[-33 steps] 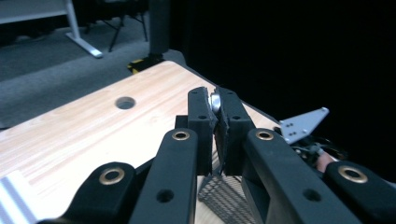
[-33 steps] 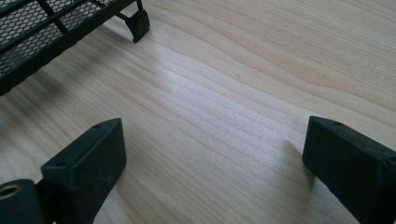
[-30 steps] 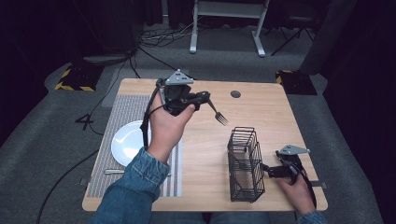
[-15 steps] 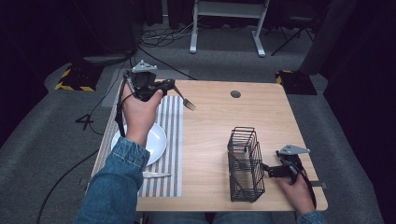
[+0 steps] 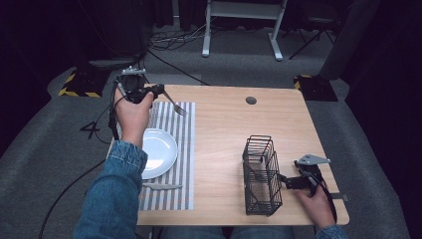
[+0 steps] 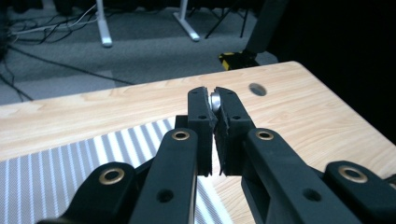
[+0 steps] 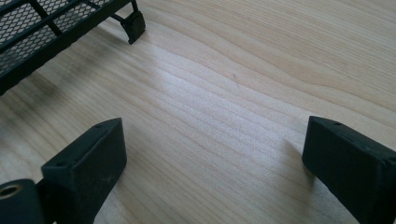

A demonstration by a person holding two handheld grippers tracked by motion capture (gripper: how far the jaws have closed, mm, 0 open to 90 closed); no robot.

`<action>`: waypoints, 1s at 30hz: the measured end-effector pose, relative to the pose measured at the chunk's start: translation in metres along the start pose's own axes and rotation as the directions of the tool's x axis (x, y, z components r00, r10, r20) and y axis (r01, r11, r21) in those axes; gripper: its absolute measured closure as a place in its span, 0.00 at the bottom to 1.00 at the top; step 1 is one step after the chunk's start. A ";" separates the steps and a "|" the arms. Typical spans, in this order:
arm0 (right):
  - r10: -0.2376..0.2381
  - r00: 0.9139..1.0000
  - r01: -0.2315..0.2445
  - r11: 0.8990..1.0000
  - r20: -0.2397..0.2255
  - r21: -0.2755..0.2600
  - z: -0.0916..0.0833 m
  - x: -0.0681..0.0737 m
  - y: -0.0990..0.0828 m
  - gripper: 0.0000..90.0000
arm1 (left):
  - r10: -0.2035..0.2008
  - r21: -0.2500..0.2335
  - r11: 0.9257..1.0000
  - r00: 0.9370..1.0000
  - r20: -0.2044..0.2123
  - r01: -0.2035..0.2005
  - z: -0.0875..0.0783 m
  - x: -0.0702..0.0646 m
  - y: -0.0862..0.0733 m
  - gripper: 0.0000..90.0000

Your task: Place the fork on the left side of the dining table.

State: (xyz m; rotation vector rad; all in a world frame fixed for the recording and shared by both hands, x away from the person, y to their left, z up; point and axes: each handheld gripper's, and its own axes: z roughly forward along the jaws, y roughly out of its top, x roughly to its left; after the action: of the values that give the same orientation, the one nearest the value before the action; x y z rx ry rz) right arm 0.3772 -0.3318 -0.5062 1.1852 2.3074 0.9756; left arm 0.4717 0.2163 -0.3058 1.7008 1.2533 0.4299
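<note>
Left tongs (image 5: pixel 158 92) are clamped on the fork (image 5: pixel 175 105), arm stretched out over the tabletop's (image 5: pixel 229 129) far left corner, above the striped mat (image 5: pixel 181 149). Right tongs (image 5: pixel 284 181) rest wide open near the right front corner, beside the wire basket (image 5: pixel 261 174).

Grey carpet (image 5: pixel 378 149), cables (image 5: pixel 169 42), dark backdrop.

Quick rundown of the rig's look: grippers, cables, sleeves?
Both grippers are black with two blocky jaws. Left gripper shows brass-ringed pivots in its own view; a black cable trails from it. Right gripper carries a grey three-cornered plate. The person wears blue denim sleeves.
</note>
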 end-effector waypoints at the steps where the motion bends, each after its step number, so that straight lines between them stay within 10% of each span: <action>1: 0.000 1.000 0.000 1.000 0.000 0.000 0.000 0.000 0.000 0.07 | 0.000 0.000 1.000 1.000 0.000 0.000 0.000 0.000 0.000 0.95; 14: 0.003 1.000 -0.003 1.000 0.004 0.001 0.000 0.000 0.000 0.07 | -0.089 0.048 0.995 0.994 -0.060 0.092 0.022 0.042 -0.026 0.95; 30: 0.003 1.000 -0.003 1.000 0.004 0.001 0.000 0.000 0.000 0.07 | -0.128 0.076 0.988 0.989 -0.068 0.133 0.039 0.052 -0.042 0.95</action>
State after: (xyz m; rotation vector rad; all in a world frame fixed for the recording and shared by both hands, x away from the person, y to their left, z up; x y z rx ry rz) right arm 0.3774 -0.3320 -0.5062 1.1900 2.3035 0.9723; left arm 0.4990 0.2446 -0.3730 1.6715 1.4361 0.3609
